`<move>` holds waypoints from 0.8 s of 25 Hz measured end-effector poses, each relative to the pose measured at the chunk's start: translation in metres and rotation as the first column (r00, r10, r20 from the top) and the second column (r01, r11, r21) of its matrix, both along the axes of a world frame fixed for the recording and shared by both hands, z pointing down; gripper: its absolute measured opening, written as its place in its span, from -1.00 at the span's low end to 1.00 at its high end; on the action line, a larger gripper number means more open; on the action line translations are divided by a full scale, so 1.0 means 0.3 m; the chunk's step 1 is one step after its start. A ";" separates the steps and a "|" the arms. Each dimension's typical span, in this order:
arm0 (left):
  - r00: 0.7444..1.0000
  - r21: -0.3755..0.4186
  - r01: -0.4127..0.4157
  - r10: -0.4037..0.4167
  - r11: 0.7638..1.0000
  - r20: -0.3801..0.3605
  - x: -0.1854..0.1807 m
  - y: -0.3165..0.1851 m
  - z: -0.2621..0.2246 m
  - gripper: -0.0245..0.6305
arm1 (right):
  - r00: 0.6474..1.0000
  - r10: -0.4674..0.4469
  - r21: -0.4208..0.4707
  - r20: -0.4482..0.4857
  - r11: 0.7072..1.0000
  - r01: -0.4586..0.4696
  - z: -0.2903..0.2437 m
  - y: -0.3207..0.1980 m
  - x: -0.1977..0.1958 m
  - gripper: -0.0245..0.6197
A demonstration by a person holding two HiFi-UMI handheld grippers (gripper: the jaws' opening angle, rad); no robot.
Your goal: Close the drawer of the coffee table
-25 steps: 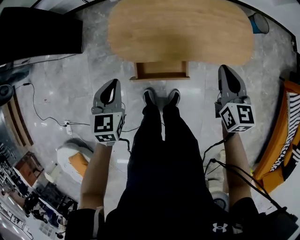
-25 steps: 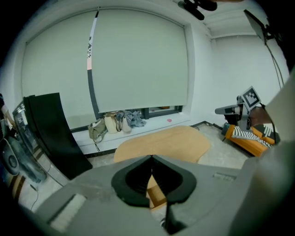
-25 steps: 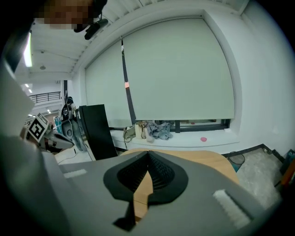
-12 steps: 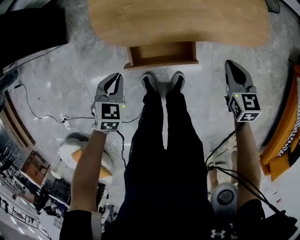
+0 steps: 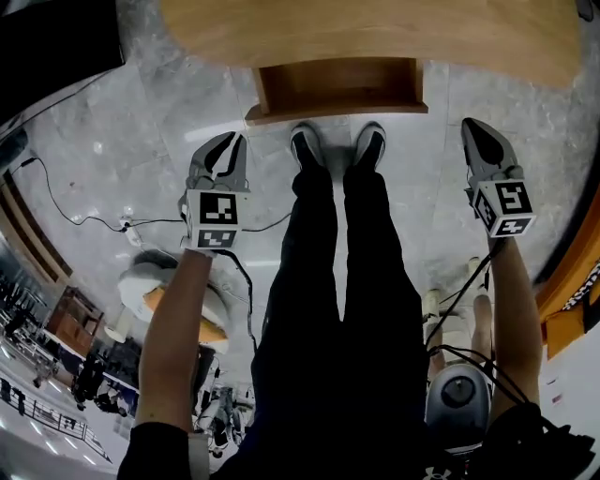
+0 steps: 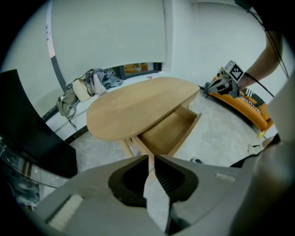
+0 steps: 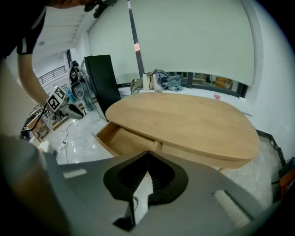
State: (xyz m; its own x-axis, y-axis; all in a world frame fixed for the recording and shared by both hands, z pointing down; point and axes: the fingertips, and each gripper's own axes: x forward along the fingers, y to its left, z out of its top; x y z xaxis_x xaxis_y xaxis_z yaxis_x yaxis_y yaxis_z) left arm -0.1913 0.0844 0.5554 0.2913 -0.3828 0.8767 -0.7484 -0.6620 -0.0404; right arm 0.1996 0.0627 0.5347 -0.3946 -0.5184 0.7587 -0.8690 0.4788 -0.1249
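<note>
While the drawer (image 5: 336, 89) stands pulled out from under the oval wooden surface (image 5: 375, 28) at top centre of the head view, I hold both claws above the grey floor (image 5: 131, 122), 1 on each side of the person's legs (image 5: 337, 262). My left claw (image 5: 232, 141), lower left of the drawer, has just been opening its jaws to a narrow gap, nothing between them. My right claw (image 5: 472, 127), lower right, is closed and empty.
</note>
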 end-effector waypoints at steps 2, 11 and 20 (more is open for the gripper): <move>1.000 -0.024 -0.002 0.002 1.000 0.015 -0.021 0.017 0.062 -0.75 | 1.000 -0.001 -0.010 0.004 1.000 0.001 0.042 0.015 0.000 -0.91; 0.998 -0.116 0.065 -0.063 0.991 0.020 -0.079 0.054 0.293 -0.38 | 0.998 -0.065 -0.050 -0.021 0.997 0.064 0.235 0.060 -0.029 -0.48; 0.993 -0.188 0.101 -0.088 0.977 0.075 -0.101 0.110 0.491 -0.23 | 0.994 -0.110 -0.143 -0.023 0.984 0.106 0.425 0.134 -0.042 -0.18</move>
State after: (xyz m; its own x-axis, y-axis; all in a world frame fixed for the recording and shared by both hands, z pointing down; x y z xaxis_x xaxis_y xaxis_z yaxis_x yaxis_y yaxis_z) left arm -0.2217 0.1174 0.7027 0.2013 -0.2293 0.9523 -0.8080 -0.5884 0.0291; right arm 0.1870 0.1029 0.6621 -0.4176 -0.3604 0.8341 -0.8177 0.5492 -0.1721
